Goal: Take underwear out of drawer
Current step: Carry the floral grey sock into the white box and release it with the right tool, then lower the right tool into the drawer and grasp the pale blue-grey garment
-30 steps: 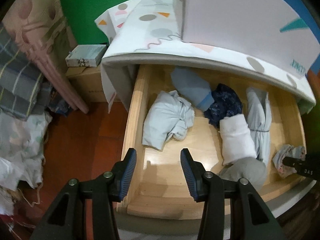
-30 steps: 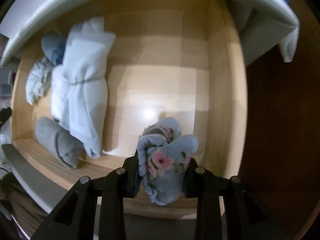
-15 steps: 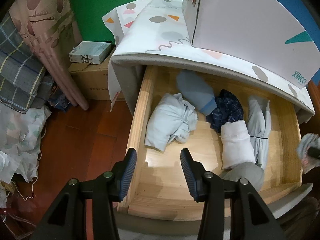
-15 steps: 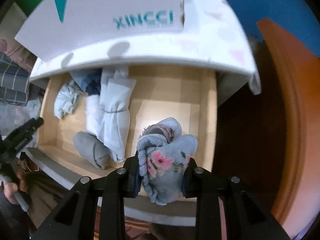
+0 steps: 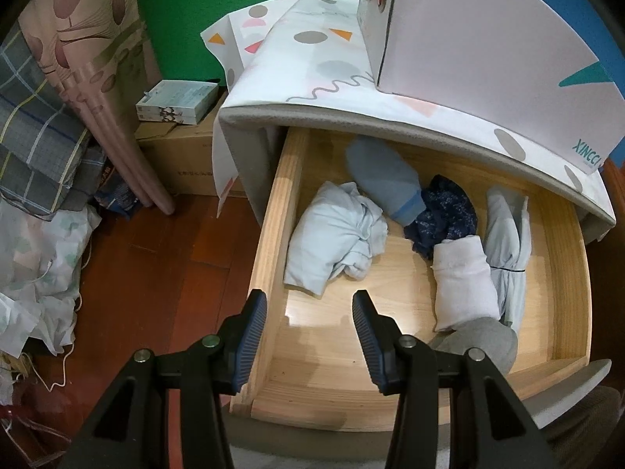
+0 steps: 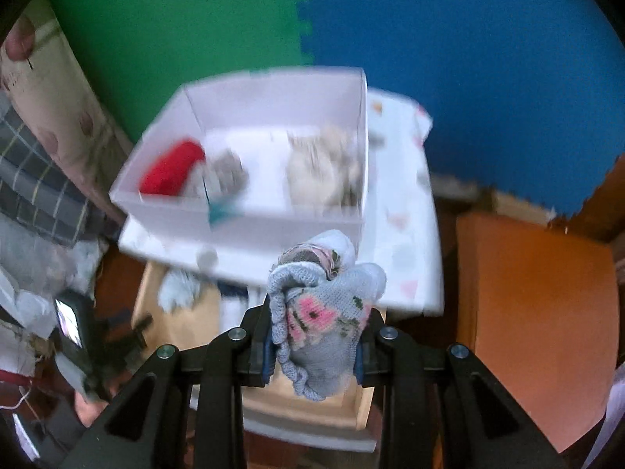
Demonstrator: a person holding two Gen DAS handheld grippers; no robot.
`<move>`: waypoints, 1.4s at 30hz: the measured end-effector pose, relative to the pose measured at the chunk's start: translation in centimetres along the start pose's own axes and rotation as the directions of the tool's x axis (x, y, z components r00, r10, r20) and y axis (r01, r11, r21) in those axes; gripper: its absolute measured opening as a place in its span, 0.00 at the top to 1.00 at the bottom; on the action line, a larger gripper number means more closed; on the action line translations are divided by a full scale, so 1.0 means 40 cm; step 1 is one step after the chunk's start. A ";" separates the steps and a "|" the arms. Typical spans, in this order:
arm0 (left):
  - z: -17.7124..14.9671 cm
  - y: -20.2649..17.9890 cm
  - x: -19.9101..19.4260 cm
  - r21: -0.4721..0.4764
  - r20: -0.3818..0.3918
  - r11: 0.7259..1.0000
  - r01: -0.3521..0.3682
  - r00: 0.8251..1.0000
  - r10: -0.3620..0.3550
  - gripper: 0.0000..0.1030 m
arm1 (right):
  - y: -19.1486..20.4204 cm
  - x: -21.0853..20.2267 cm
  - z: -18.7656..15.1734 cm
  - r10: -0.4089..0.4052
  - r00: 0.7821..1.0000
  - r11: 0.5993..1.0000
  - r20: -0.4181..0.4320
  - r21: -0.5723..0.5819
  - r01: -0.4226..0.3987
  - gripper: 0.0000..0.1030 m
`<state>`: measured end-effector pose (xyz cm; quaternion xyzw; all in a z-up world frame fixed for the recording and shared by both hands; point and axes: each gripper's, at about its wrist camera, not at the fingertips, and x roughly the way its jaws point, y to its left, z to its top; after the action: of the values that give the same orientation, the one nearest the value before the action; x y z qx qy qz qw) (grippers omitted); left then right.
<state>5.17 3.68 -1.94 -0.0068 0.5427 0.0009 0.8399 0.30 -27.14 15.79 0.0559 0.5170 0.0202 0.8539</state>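
Right gripper [image 6: 312, 346]: its two fingers are closed on a bunched pale blue knitted garment with pink flowers, the underwear [image 6: 322, 314], which bulges above and hangs below the pads.
Underwear, place: out of the drawer, held in the air in front of the white box; the drawer shows below and behind it in the right wrist view.
Left gripper [image 5: 309, 338]: its jaws stand partly apart with nothing between them, over the front left corner of the drawer; the left finger [image 5: 250, 340] lies over the drawer's left wall.
Drawer [image 5: 273, 234]: light wood, pulled open under a top covered with a patterned cloth [image 5: 312, 62].
Drawer, contents: a pale blue bundle [image 5: 336, 238] at the left, a blue-grey roll [image 5: 384, 183] behind it, a dark blue patterned piece [image 5: 445, 211], a white roll [image 5: 463, 281], a long pale blue bundle [image 5: 508, 246] and a grey roll [image 5: 484, 340] at the front.
White box [image 6: 250, 211]: open, on the cloth; inside are a red piece [image 6: 172, 172] and beige pieces, blurred.
Floor [image 5: 156, 273]: dark red wood, left of the drawer.
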 end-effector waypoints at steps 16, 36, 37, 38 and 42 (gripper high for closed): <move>0.000 0.004 0.013 0.003 -0.022 1.000 -0.009 1.000 0.009 0.55 | 0.070 0.193 0.217 -0.011 1.000 0.999 -0.026 0.053 0.013 0.69; -0.001 0.001 0.019 0.004 -0.032 1.000 -0.003 0.999 0.003 0.55 | 0.098 0.137 0.137 -0.024 0.999 0.999 -0.048 -0.025 0.022 0.38; -0.001 0.000 0.020 0.004 -0.034 1.000 -0.003 0.999 0.003 0.55 | 0.104 0.129 0.114 -0.021 0.998 0.999 -0.055 -0.038 0.019 0.38; -0.002 0.000 0.020 0.005 -0.035 1.000 -0.005 0.999 0.005 0.55 | 0.110 0.124 0.086 -0.017 0.998 0.999 -0.065 -0.052 0.013 0.38; -0.004 -0.004 0.022 0.012 -0.036 1.000 -0.015 0.999 0.015 0.55 | 0.119 0.147 -0.035 -0.010 0.991 0.997 -0.135 -0.076 0.000 0.38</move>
<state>5.38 3.54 -2.79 0.0022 0.5579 0.0040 0.8299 1.90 -21.79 10.54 0.0207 0.5728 0.0414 0.8184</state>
